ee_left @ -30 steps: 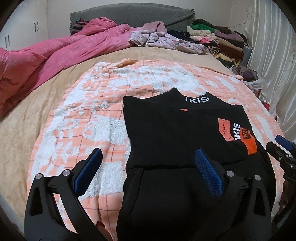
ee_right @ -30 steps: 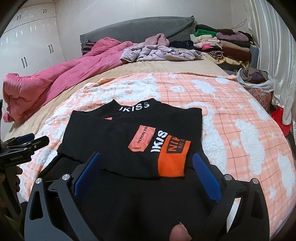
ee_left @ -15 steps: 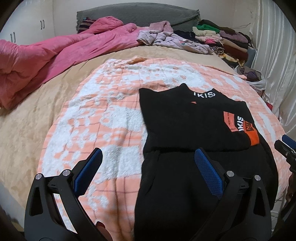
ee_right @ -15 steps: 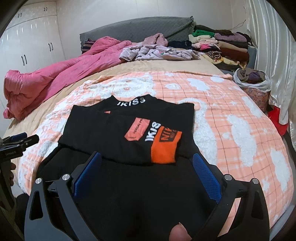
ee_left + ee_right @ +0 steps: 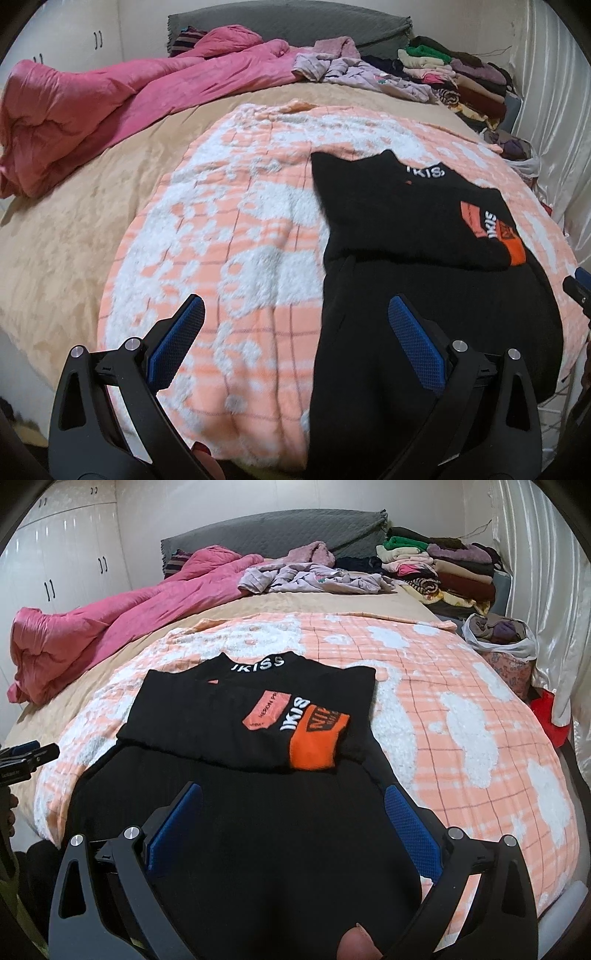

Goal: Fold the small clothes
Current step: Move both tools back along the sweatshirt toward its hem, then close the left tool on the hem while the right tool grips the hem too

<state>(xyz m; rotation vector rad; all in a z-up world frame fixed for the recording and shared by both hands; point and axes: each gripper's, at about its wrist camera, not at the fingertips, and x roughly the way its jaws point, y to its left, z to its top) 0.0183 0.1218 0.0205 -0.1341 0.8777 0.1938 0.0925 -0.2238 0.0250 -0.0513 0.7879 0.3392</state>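
A black sweater (image 5: 258, 797) with white lettering on its collar and an orange sleeve cuff lies on the peach-and-white blanket (image 5: 461, 709), its sleeves folded across the chest. It also shows in the left wrist view (image 5: 424, 266). My left gripper (image 5: 295, 328) is open and empty, above the blanket at the sweater's left hem edge. My right gripper (image 5: 293, 819) is open and empty, over the sweater's lower body. Neither touches the cloth.
A pink duvet (image 5: 110, 635) is heaped at the far left of the bed. Loose lilac clothes (image 5: 314, 578) and a stack of folded clothes (image 5: 443, 565) lie at the back. A bag of clothes (image 5: 498, 635) stands by the right curtain.
Both grippers have drawn back toward the bed's near edge and stayed open. The left view has swung left, so the sweater sits further right in it.
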